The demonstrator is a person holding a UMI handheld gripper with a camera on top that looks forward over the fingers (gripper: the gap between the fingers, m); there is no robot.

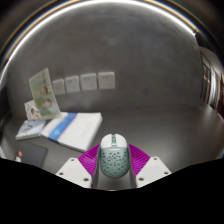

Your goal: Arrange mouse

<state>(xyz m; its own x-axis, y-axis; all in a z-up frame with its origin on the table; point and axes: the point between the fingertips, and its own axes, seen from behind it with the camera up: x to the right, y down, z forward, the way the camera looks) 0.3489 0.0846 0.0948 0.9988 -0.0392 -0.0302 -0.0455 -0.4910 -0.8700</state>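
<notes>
A white mouse (114,157) with a perforated shell and a scroll wheel sits between my two fingers, its front end pointing away from me. My gripper (113,163) has its magenta pads (90,159) pressed against both sides of the mouse. The mouse appears held above the grey table (150,125); its underside is hidden.
A stack of papers and a blue-edged book (52,128) lies on the table to the left beyond the fingers. An upright card or booklet (41,95) stands behind it. The wall behind carries a row of white socket plates (88,81).
</notes>
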